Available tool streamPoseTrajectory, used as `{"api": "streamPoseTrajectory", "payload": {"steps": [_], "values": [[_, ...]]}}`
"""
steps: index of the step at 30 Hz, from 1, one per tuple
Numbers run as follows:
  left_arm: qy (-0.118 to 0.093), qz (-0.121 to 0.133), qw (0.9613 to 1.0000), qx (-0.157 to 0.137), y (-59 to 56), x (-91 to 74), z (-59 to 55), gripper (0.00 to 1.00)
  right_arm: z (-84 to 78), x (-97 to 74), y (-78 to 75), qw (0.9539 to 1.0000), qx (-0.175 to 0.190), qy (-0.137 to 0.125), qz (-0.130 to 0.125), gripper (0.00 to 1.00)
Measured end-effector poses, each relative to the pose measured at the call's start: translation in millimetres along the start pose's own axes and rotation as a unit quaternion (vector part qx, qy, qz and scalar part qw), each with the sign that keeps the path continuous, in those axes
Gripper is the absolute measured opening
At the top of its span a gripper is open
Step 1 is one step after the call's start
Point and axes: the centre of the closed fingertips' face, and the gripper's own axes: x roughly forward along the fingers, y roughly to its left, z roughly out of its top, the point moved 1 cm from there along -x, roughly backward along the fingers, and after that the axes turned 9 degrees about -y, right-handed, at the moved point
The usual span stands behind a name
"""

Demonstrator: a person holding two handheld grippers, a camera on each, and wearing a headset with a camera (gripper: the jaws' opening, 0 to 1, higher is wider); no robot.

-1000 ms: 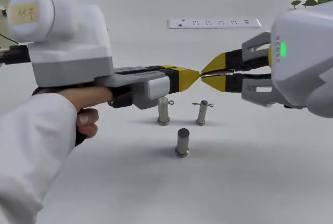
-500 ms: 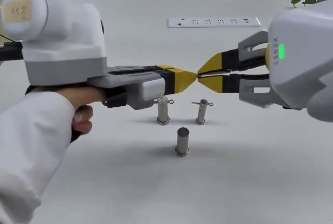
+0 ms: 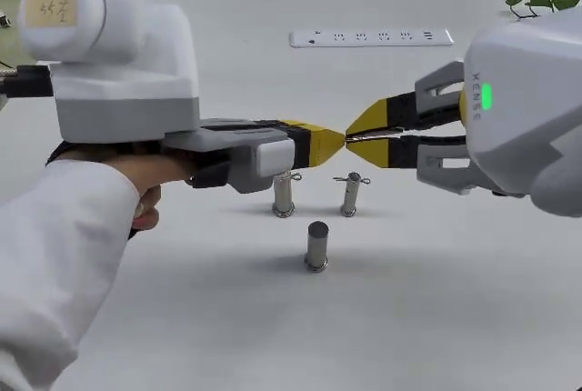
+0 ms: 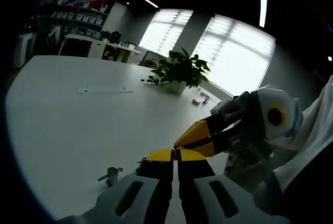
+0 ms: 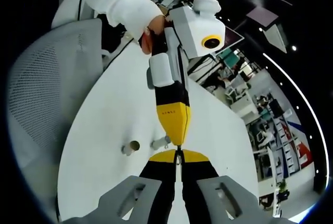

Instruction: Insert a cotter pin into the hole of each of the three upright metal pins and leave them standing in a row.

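Fingers (image 3: 316, 144) of the left gripper (image 3: 337, 142) are pressed together, tip to tip with the right gripper (image 3: 356, 137), both held in the air above the bench (image 3: 436, 300). The right gripper's fingers (image 3: 377, 118) stand narrow, clamped on the loose cotter pin (image 3: 373, 139), which lies lengthwise between them as a thin dark line. Whether the left fingers also pinch the end of this pin cannot be told. Below the two grippers, nearest the person, the front metal pin (image 3: 316, 244) stands upright on the bench with no cotter pin in it. Just behind it, the rear left metal pin (image 3: 284, 195) and the rear right metal pin (image 3: 350, 195) stand upright side by side, slightly apart. Each carries a fitted cotter pin through its head, at (image 3: 289, 175) and (image 3: 353, 179). By this evidence, two of three insertions are complete and one remains. The loose cotter pin has yet to be brought down and threaded through the front metal pin. That pin stands forward of the other two, roughly between them, so the row is probably not yet formed. Farther back, a power strip (image 3: 371, 38) lies flat on the bench.
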Motion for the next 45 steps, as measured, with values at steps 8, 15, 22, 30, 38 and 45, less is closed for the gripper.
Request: {"api": "streamPoseTrajectory", "payload": {"steps": [8, 15, 22, 30, 38, 45], "values": [[0.004, 0.006, 0.9999, 0.011, -0.6, -2.8, -0.7, 0.0, -6.6, -2.0, 2.9, 0.9999, 0.005, 0.009, 0.005, 0.0], [0.015, -0.001, 0.9985, 0.052, -0.1, -10.2, -2.8, 0.0, -21.8, -2.6, 9.7, 0.9932, 0.115, -0.003, 0.014, 0.0], [0.042, -0.03, 0.9887, 0.141, -7.6, -14.7, -10.6, 0.0, -17.8, -1.1, 15.9, 0.9643, 0.255, -0.056, 0.045, 0.1], [0.043, -0.082, 0.9652, 0.245, -20.9, -15.4, -15.3, 0.0, -5.8, 2.0, 27.5, 0.9348, 0.334, -0.095, 0.076, 0.13], [0.061, -0.112, 0.9515, 0.28, -27.2, -17.1, -24.0, 0.0, -0.5, 4.2, 40.0, 0.9283, 0.344, -0.1, 0.099, 0.02], [0.091, -0.129, 0.9389, 0.306, -28.0, -18.8, -37.7, 0.0, 1.1, 2.0, 53.2, 0.9353, 0.317, -0.088, 0.131, 0.0]]}}
